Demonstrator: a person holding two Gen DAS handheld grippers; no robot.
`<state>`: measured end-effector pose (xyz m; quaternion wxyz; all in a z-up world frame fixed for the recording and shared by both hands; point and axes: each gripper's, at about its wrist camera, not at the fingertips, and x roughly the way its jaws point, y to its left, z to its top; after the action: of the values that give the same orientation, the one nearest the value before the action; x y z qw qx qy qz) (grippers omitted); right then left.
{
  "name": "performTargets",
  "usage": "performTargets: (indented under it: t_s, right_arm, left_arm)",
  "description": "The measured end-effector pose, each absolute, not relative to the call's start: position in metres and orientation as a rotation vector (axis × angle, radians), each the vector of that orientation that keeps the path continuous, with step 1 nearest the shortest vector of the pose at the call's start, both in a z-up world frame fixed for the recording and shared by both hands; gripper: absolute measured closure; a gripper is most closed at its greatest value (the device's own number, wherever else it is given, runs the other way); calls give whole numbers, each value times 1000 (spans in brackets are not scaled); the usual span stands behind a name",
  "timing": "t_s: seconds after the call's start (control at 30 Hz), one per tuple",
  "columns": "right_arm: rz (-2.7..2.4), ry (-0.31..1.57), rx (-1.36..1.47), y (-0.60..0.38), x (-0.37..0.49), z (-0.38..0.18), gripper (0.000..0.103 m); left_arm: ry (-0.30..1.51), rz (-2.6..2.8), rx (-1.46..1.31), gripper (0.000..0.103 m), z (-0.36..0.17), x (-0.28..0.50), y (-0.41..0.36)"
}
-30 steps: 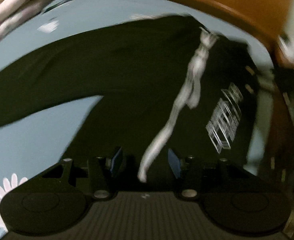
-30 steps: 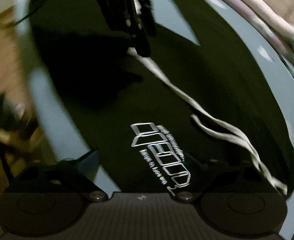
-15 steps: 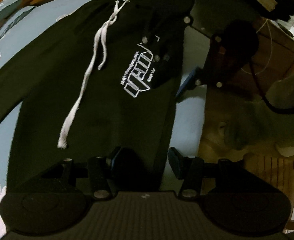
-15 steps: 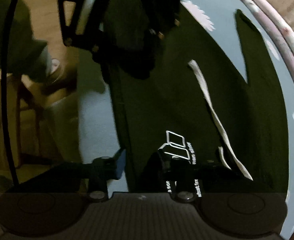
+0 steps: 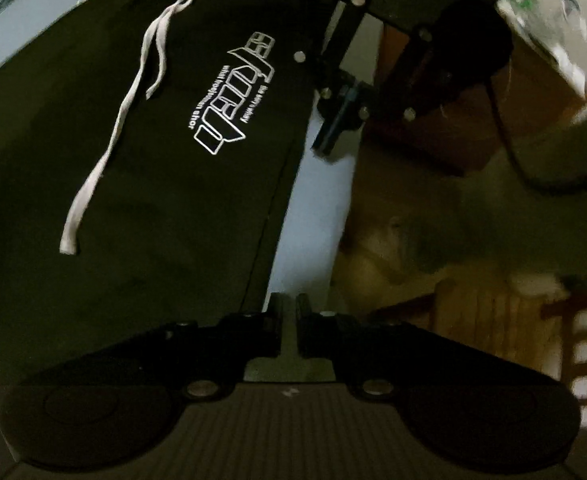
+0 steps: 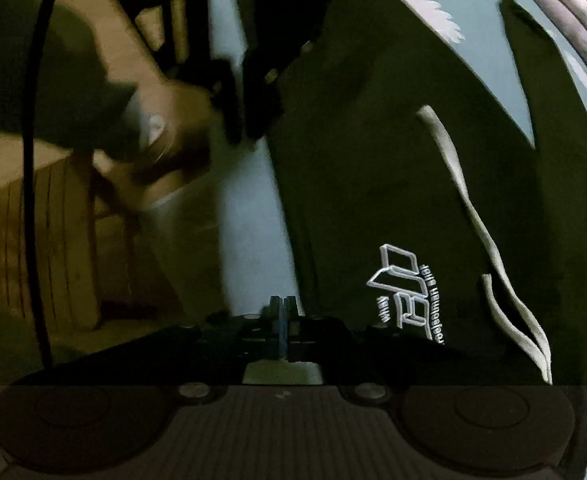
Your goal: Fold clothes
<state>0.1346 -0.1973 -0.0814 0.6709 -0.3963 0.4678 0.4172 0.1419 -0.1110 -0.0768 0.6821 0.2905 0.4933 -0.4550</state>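
Note:
A black hoodie (image 5: 173, 200) lies flat on a light blue sheet (image 5: 313, 208), with a white outline logo (image 5: 233, 92) and a white drawstring (image 5: 105, 152). My left gripper (image 5: 287, 308) is shut on the hoodie's side edge, close to the bed's edge. Further along that edge, the right gripper (image 5: 329, 140) pinches the same hem. In the right wrist view, the right gripper (image 6: 281, 312) is shut where the hoodie (image 6: 373, 180) meets the sheet (image 6: 249, 220). The left gripper (image 6: 241, 132) shows above, its tips on the hem.
A person's hand (image 6: 165, 120) and dark green sleeve (image 5: 533, 200) hold the tools beside the bed. Wooden floor and a wooden chair (image 5: 493, 320) lie off the bed's edge. A black cable (image 6: 29, 160) hangs at left. The sheet carries a daisy print (image 6: 433, 12).
Both grippers were open astride the hoodie's side edge half a second ago and have now shut on it. Before that, both swung from over the chest to that edge.

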Motion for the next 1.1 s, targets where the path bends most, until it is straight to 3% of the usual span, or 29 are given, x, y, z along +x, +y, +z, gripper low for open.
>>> performTargets:
  t_s: [0.07,0.23,0.3,0.47,0.57,0.7,0.73,0.8,0.83,0.93,0.97,1.1]
  right_arm:
    - [929,1038,-883,-196,133,-77,90]
    - [887,989,-850,-187,147,-71,80]
    - [891,968,-867,-180,152,-74,76]
    - [912,983,-900,-170,161,-84,78]
    - [918,1018,-866,-169,166,-81,97]
    - [922,1030,-865,-168,167,-78,96]
    - [925,1028,-875,-168,166,-79,93]
    - [929,1023,-890,-166,164,-79,72]
    - [927,1024,-889,-166,165,-79,70]
    - [923,1024,-886,-166,167,-78,78]
    - [921,1024,-885,-166,167,-77,94]
    - [915,1025,-881,-165,169,-76,96]
  left_arm:
    - [1086,-1001,667,91,-73,139,-108]
    - [1063,-904,736,63,-73,141,-92]
    - [1068,-890,776,62,-77,139,-85]
    - [1072,-858,789,58,-79,134,-73]
    - [1073,-824,778,56,-82,132,-67]
    - [1053,-807,796,56,-83,127,-67]
    - [1043,-811,802,55,-83,126,-68]
    - [1023,-820,815,54,-83,124,-70]
    - [1013,-824,821,53,-82,123,-72]
    - [984,-836,840,53,-81,120,-75]
    - [974,-840,846,53,-81,118,-76]
    - [908,-884,803,51,-74,121,-95]
